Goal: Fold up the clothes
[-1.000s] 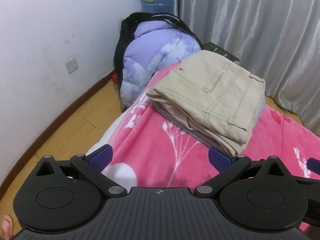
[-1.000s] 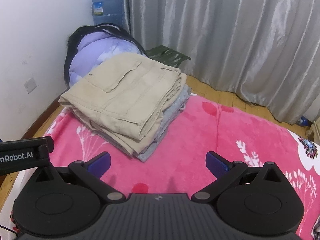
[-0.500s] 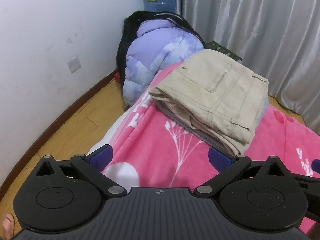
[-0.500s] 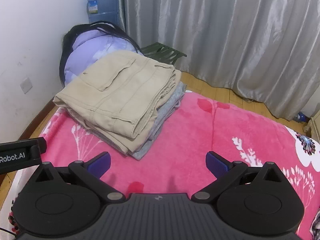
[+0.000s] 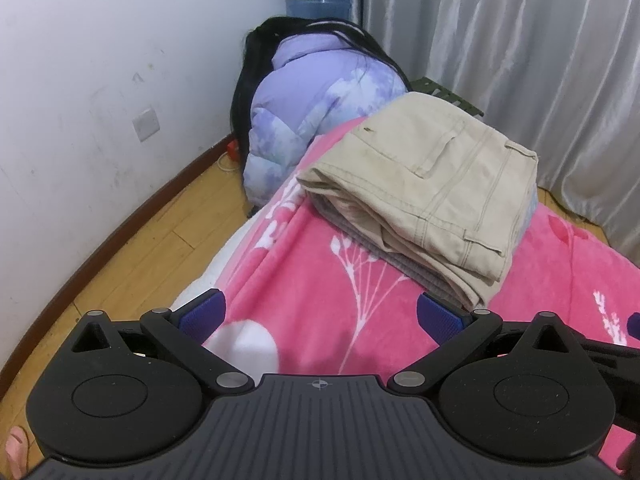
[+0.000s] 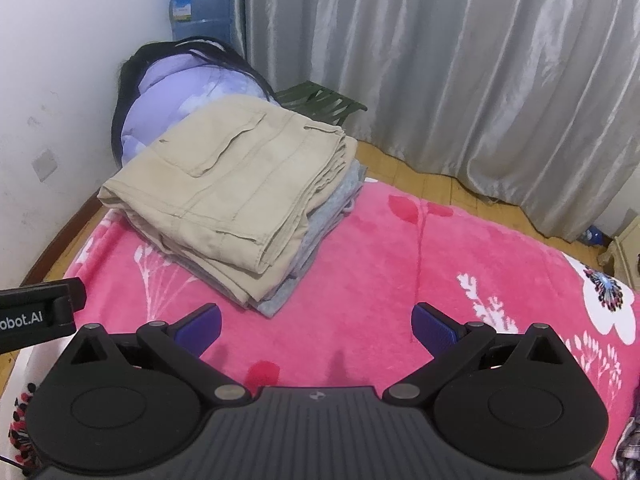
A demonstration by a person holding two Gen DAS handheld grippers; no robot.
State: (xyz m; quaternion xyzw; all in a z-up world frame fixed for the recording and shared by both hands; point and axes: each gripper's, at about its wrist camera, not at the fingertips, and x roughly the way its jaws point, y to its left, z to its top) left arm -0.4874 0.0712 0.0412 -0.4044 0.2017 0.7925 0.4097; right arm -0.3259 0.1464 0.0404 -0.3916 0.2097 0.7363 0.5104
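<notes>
On the pink blanket (image 6: pixel 360 280) of the bed: a folded beige trousers (image 6: pixel 236 196) atop a grey garment (image 6: pixel 320 236), stack near the far corner, beside a lilac puffer jacket (image 5: pixel 320 92). Left tongs (image 5: pixel 320 316) and right tongs (image 6: pixel 316 322) both spread wide, empty, well short of the stack. Compared with a second ago, slightly further back and higher, stack unmoved. Probably a fold finished, and a retreat toward the next garment, none plainly visible.

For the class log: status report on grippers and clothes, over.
Left gripper open, empty. Right gripper open, empty. Beige trousers folded atop grey garment on pink blanket. Nothing in the way.
</notes>
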